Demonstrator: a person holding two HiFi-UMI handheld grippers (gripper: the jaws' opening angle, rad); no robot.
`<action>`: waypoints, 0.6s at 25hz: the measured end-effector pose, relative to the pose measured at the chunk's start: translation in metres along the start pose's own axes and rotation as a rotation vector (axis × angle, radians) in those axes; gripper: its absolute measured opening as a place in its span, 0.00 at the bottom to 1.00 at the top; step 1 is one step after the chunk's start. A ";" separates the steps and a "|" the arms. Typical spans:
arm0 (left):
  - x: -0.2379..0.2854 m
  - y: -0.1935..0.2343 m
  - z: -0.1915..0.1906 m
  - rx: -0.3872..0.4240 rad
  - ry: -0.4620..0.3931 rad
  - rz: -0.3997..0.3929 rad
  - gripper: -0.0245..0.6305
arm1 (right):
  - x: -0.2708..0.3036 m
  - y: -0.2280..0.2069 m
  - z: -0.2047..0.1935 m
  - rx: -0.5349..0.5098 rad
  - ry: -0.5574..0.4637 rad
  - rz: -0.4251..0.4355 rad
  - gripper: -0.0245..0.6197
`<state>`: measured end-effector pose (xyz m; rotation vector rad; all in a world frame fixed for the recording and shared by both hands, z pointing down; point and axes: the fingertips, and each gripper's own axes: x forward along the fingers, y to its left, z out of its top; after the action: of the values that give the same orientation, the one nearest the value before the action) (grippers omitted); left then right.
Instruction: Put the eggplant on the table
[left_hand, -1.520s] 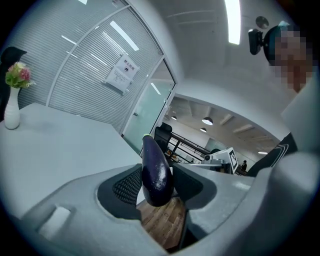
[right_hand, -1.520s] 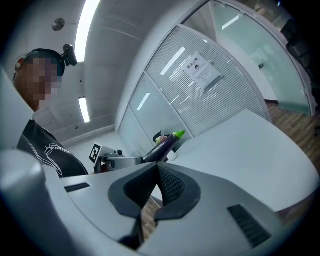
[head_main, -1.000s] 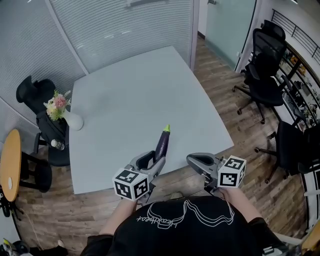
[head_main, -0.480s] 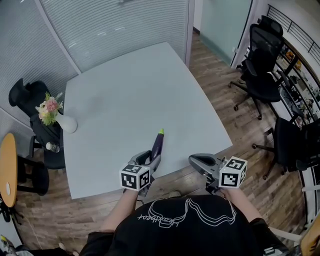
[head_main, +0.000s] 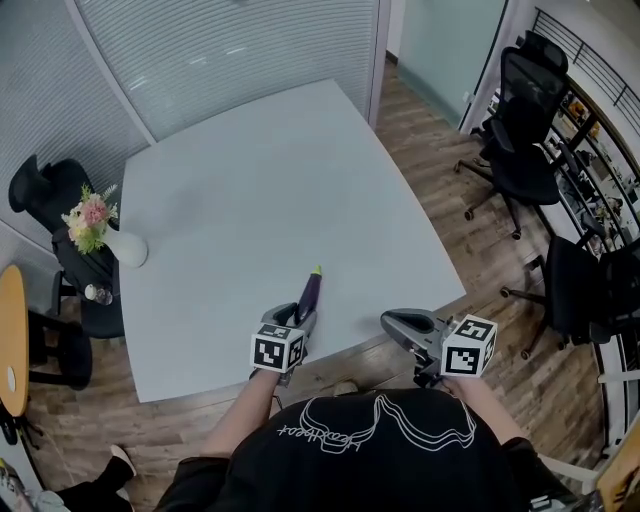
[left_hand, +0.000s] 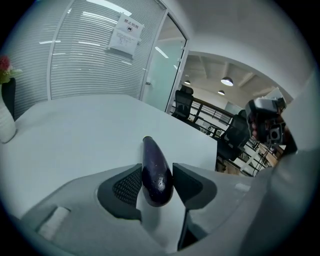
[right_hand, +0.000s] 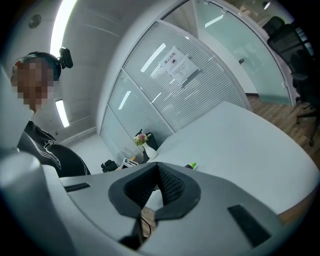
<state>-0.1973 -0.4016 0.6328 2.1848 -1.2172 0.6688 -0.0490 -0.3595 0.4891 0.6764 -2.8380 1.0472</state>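
One pale table (head_main: 250, 190) fills the scene. Office chairs (head_main: 525, 150) stand at the far right, and a flower vase (head_main: 128, 250) sits at the table's left edge. The left gripper (head_main: 298, 320) is clamped on the eggplant (head_main: 310, 293) low over the near edge, and contact with the table is unclear. The right gripper (head_main: 392, 322) has its jaws together, empty.

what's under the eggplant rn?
Bare pale table under the eggplant, which the left gripper holds by its rounded end. Its underside is hidden, so contact with the table cannot be told.

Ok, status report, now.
Left gripper shut on eggplant, low over table. Right gripper shut, empty. Vase well clear.
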 end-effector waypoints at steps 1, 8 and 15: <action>0.003 0.001 -0.002 0.003 0.007 0.001 0.34 | 0.000 -0.002 0.000 0.001 0.004 -0.004 0.05; 0.014 0.009 -0.012 -0.007 0.035 0.006 0.34 | 0.007 -0.008 -0.005 0.024 0.017 -0.014 0.05; 0.016 0.008 -0.019 -0.030 0.052 -0.022 0.34 | 0.004 -0.006 -0.008 0.030 0.009 -0.024 0.05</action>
<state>-0.1998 -0.4022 0.6592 2.1392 -1.1683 0.6896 -0.0512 -0.3603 0.4998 0.7048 -2.8045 1.0884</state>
